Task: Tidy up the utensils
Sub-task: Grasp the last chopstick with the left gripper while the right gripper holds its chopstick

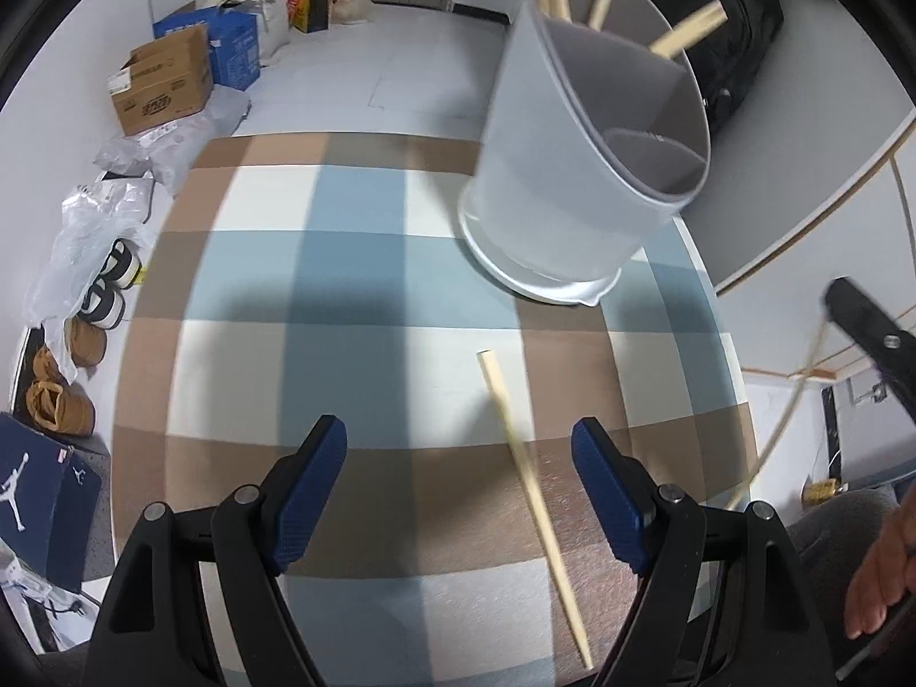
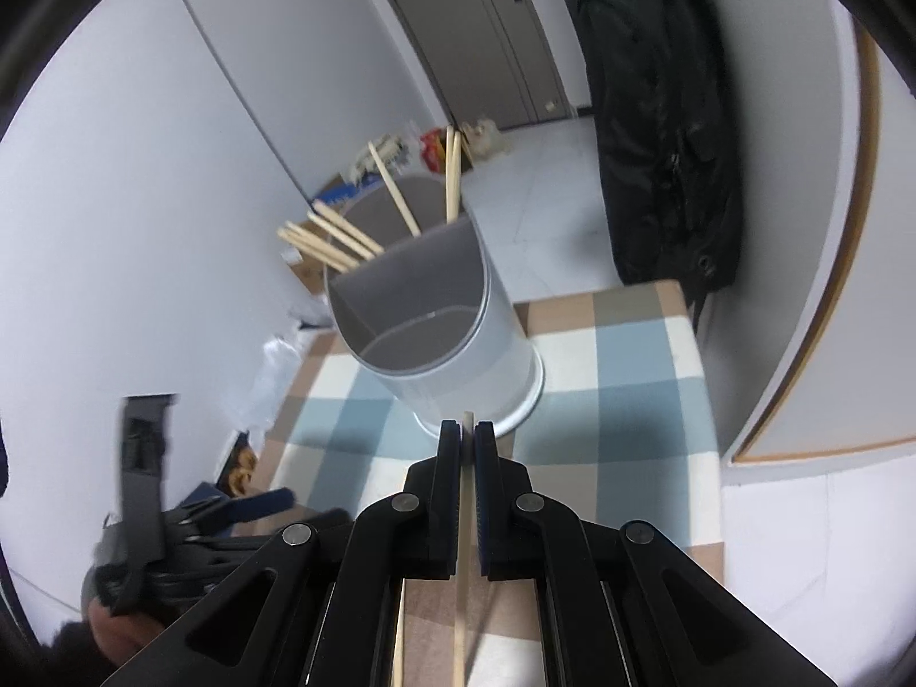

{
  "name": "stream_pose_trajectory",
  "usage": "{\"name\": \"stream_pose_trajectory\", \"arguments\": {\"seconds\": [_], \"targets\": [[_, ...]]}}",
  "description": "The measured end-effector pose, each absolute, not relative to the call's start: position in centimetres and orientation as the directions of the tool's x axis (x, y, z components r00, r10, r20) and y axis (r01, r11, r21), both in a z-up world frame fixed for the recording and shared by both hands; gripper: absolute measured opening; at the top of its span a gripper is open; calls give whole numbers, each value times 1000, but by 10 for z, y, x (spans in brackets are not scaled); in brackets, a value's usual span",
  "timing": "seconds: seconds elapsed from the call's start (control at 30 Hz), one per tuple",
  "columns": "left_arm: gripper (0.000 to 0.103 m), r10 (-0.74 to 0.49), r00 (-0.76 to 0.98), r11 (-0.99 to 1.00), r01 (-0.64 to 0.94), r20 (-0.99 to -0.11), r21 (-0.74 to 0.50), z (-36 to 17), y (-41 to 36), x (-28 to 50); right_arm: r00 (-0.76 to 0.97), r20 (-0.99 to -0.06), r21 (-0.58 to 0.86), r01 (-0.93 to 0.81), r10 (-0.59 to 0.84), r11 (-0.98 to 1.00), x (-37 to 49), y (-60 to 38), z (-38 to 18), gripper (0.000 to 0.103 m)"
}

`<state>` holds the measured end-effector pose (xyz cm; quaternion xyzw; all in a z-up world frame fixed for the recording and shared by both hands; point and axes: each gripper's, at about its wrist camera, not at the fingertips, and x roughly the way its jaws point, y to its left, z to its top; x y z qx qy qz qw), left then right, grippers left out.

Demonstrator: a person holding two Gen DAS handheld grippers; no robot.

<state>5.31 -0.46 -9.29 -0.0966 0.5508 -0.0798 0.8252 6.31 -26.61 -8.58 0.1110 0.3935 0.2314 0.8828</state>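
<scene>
A grey divided utensil holder [image 1: 584,172] stands on the checked tablecloth [image 1: 355,286] and holds several wooden chopsticks [image 1: 687,31] in its far compartment; it also shows in the right wrist view [image 2: 452,343]. One loose chopstick [image 1: 532,492] lies on the cloth between my left gripper's fingers. My left gripper [image 1: 461,446] is open and empty above it. My right gripper [image 2: 467,438] is shut on a chopstick [image 2: 461,561], just short of the holder's base. The right gripper also shows blurred in the left wrist view [image 1: 870,332].
A black backpack [image 2: 664,131] hangs behind the table at the right. Boxes [image 1: 163,86], bags and shoes [image 1: 106,286] line the floor to the left. The left gripper shows blurred in the right wrist view [image 2: 229,509]. The table's right edge is close to a curved white panel [image 2: 813,343].
</scene>
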Motion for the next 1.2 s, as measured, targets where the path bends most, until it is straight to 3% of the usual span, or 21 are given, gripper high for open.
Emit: {"name": "stream_pose_trajectory", "arguments": {"seconds": [0.3,0.33,0.4,0.57,0.7,1.2], "targets": [[74,-161,299,986,3,-941,-168,-112,-28,68,623,-572,436,-320,534,841,53,-303,-78,4],[70,-149,285,988,6,-947,-154,-115,-31,69,626,-567,442,-316,535,839,53,-305,-78,4],[51,-139,256,990,15,-957,-140,-119,-36,73,630,-563,449,-309,535,838,54,-310,-78,4],[35,-91,243,996,31,-966,-86,-123,-42,75,639,-558,455,-299,530,839,56,-313,-80,4],[5,-88,253,996,39,-964,-80,-122,-41,76,644,-553,454,-300,529,839,53,-314,-79,4],[2,-148,506,989,50,-850,-143,-50,-31,49,647,-531,451,-331,547,829,49,-310,-71,4]]}}
